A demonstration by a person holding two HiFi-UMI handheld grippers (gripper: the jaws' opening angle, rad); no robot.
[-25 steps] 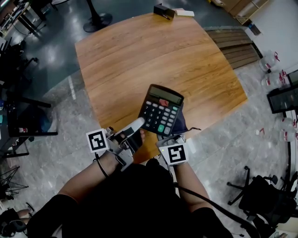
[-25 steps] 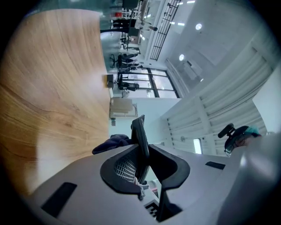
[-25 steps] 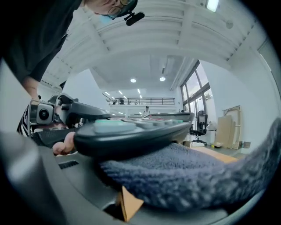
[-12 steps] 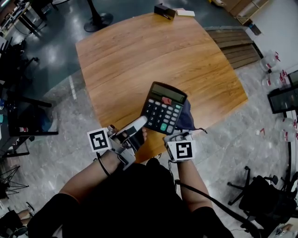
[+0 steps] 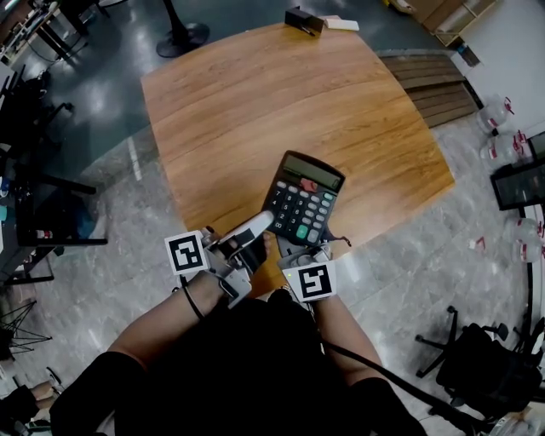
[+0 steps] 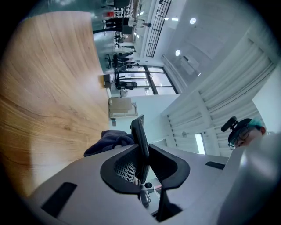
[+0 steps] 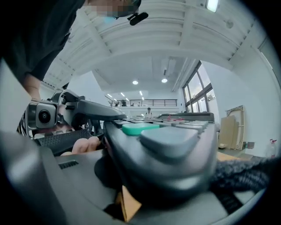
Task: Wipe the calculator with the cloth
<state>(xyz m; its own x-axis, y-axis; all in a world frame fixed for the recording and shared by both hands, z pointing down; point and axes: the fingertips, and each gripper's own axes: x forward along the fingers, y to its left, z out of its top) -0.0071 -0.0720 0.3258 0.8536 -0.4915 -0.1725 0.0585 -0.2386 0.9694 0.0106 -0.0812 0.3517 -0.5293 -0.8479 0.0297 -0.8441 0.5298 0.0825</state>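
A black calculator [image 5: 302, 201] with a green key hangs tilted over the near edge of the wooden table [image 5: 255, 94]. My left gripper [image 5: 260, 226] is shut on its lower left edge; in the left gripper view the calculator [image 6: 139, 140] stands edge-on between the jaws of the left gripper [image 6: 141, 154]. My right gripper [image 5: 306, 253] sits just below the calculator's near end, shut on a dark blue cloth [image 5: 334, 242] that is mostly hidden under it. The calculator's underside [image 7: 167, 145] fills the right gripper view, with the cloth [image 7: 248, 173] at the right. The cloth [image 6: 109, 139] also shows behind the left jaw.
A black item [image 5: 302, 19] and a white one [image 5: 339, 23] lie at the table's far edge. Grey tiled floor surrounds the table. A black office chair [image 5: 477, 358] stands at the lower right, and dark furniture [image 5: 34, 213] at the left.
The right gripper has drawn back to the left and toward me with the cloth, which now shows far less beside the calculator. The left gripper and calculator have barely shifted.
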